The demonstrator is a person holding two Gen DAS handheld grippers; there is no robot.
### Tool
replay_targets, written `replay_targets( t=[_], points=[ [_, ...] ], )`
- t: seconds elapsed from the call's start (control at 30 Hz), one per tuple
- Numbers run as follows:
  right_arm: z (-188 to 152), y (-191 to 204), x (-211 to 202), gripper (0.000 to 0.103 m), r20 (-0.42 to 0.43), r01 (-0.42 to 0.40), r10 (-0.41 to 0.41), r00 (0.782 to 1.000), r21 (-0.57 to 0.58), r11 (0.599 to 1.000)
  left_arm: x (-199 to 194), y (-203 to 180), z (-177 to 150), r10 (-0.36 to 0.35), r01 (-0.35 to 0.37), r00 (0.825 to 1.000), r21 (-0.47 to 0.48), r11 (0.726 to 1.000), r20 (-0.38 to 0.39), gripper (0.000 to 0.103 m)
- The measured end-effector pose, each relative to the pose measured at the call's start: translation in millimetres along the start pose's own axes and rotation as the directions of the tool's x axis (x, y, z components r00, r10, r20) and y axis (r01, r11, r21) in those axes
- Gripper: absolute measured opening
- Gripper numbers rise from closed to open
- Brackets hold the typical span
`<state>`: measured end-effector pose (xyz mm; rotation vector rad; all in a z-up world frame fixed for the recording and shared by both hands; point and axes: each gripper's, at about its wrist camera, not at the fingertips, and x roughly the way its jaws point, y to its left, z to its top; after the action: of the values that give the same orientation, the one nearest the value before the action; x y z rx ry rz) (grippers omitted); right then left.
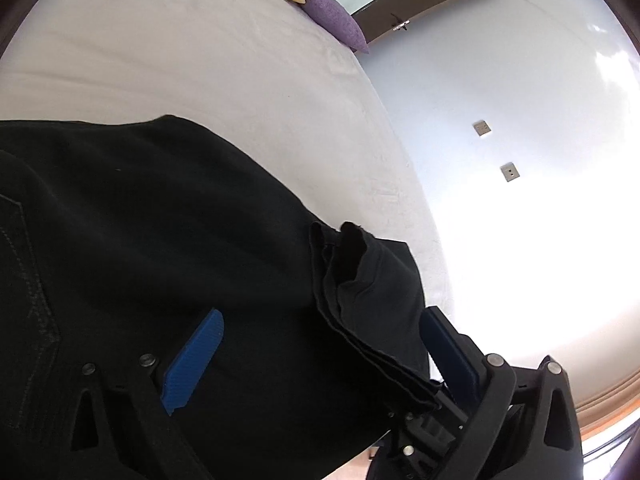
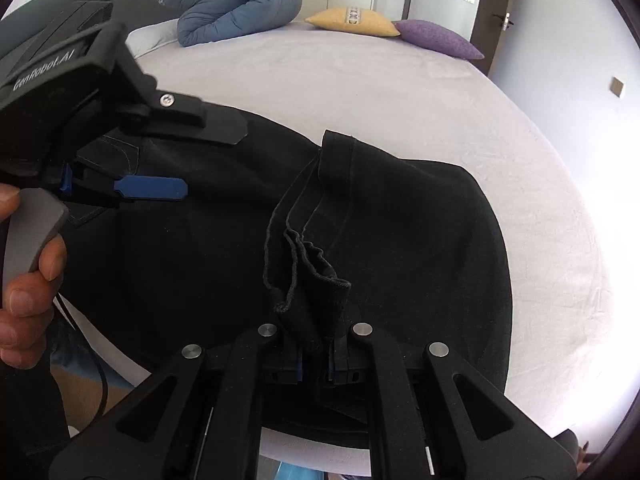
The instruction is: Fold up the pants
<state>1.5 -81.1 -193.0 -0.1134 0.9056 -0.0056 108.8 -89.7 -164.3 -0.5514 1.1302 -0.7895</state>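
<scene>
Pants (image 2: 400, 220) in right gripper (image 2: 314, 364) (clamped)

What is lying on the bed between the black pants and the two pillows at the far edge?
Nothing: in the right wrist view only bare bed sheet separates the black pants from the yellow pillow and the purple pillow.

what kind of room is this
Most likely a bedroom: a wide bed with a pale lilac sheet, a rolled blue quilted duvet and yellow and purple pillows at its far edge.
</scene>
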Motion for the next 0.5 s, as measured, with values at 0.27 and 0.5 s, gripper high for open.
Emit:
replay_targets(
  t=[0.27, 0.5],
  points=[
    [-5, 26, -33, 0.006, 0.102, 0.045, -0.035, 0.994, -0.091, 0.995, 34, -26, 14, 0.004, -0.002, 0.996, 0.021, 1.0, -0.089, 0.103],
    [-10, 51, -46, 0.007, 0.11, 0.022, -0.003, 0.994, -0.174, 0.984, 41, -34, 19, 0.045, -0.031, 0.988, 0.099, 0.995, -0.148, 0.018]
  ],
)
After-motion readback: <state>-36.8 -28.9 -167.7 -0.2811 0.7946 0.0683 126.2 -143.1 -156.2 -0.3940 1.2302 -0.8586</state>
